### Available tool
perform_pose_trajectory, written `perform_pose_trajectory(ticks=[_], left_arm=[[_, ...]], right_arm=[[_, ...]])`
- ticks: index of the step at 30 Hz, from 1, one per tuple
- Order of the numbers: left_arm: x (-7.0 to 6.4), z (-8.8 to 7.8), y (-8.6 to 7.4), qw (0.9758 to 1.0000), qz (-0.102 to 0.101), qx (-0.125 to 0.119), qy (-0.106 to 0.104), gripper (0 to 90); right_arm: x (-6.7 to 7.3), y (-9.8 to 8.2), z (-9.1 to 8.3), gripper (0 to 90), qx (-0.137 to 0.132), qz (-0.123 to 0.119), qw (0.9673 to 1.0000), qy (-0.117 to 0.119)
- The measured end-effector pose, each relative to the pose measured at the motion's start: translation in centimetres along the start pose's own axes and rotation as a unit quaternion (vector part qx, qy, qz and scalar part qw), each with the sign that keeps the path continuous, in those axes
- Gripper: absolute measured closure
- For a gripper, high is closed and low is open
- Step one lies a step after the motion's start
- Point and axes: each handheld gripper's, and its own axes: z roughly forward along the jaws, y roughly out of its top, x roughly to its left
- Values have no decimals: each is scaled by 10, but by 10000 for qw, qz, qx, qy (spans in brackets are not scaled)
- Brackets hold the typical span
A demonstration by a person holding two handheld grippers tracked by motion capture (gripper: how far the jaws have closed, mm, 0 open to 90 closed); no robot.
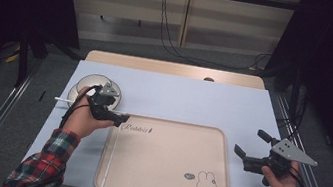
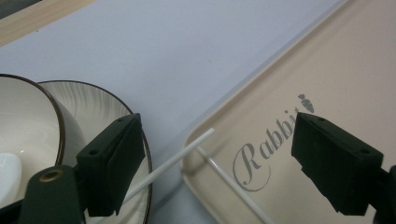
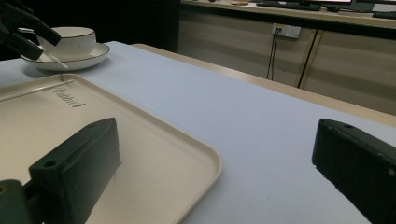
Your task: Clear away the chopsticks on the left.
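Chopstick, white and thin, lies from plate to tray rim, between the spread jaws of the left gripper, untouched. Likely light, stiff and slippery; best pinched mid-length, squarely. Second chopstick lies in the tray. Right gripper hovers, jaws apart, empty.

Your tray lies at the lower centre of the frame. 1 stick lies in it along its left edge. At the tray's upper-left corner, a second stick rests across the saucer, which carries the bowl.
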Motion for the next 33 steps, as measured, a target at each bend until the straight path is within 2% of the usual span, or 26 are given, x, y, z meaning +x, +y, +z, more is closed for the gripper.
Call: perform_pose_trajectory(ticks=[1,2,3,4,5,6,8,9,11,12,14,15,16,18,19,20,22,23,24,25,26,27,29,30,33], left_arm=[[0,0,0,10000,0,0,0,172],[2,1,0,9997,191,127,-26,174],[2,1,0,9997,191,127,-26,178],[2,3,0,9993,315,221,-16,183],[2,3,0,9993,315,221,-16,186],[4,6,-1,9983,472,328,-64,205],[5,8,-2,9979,536,359,-73,219],[7,7,-1,9958,753,511,-103,235],[7,8,-1,9963,723,427,-170,265],[7,9,-2,9956,812,433,-162,323],[8,10,-2,9941,945,499,-175,344],[9,11,-2,9923,1067,622,-134,376],[9,12,-2,9924,1048,615,-217,404],[9,13,-3,9926,1058,559,-204,422],[11,14,-2,9915,1122,615,-234,464],[10,15,-3,9914,1149,602,-142,488],[11,17,-3,9911,1178,595,-178,497],[12,17,-2,9904,1213,618,-219,509],[16,17,-1,9883,1309,706,-343,534],[15,19,-2,9892,1294,662,-211,534],[15,20,-3,9882,1350,692,-210,550],[16,21,-2,9857,1482,768,-235,575],[15,22,-2,9863,1467,724,-211,583],[16,24,-1,9841,1537,836,-318,595],[16,27,-1,9831,1580,869,-309,597]], right_arm=[[0,0,0,5,0,0,10000,0],[0,0,0,5,11,-12,10000,10],[0,0,0,4,10,-11,10000,12],[0,0,0,4,11,-15,10000,2],[0,0,0,4,11,-15,10000,2],[0,0,1,5,3,-21,10000,-9],[0,-1,1,5,26,-10,10000,7],[0,-1,1,5,32,-4,10000,0],[0,-1,1,5,35,0,10000,2],[0,-1,1,5,30,-10,10000,0],[0,-1,1,5,27,-19,10000,-5],[0,-1,1,5,45,-6,10000,20],[0,-1,1,5,37,-11,10000,37],[0,-1,1,5,58,-27,10000,33],[0,-1,1,5,53,-28,10000,44],[0,-1,1,5,49,-23,10000,39],[0,-1,1,5,52,-26,10000,52],[0,-1,1,5,51,-28,10000,46],[0,-1,1,5,49,-16,10000,41],[0,-1,1,4,52,-28,10000,47],[0,-1,1,5,61,-33,10000,59],[0,-1,1,5,50,-27,10000,50],[0,-1,1,5,44,-9,10000,30],[0,-1,1,5,58,-20,10000,38],[-1,-1,1,5,82,-26,10000,36]])
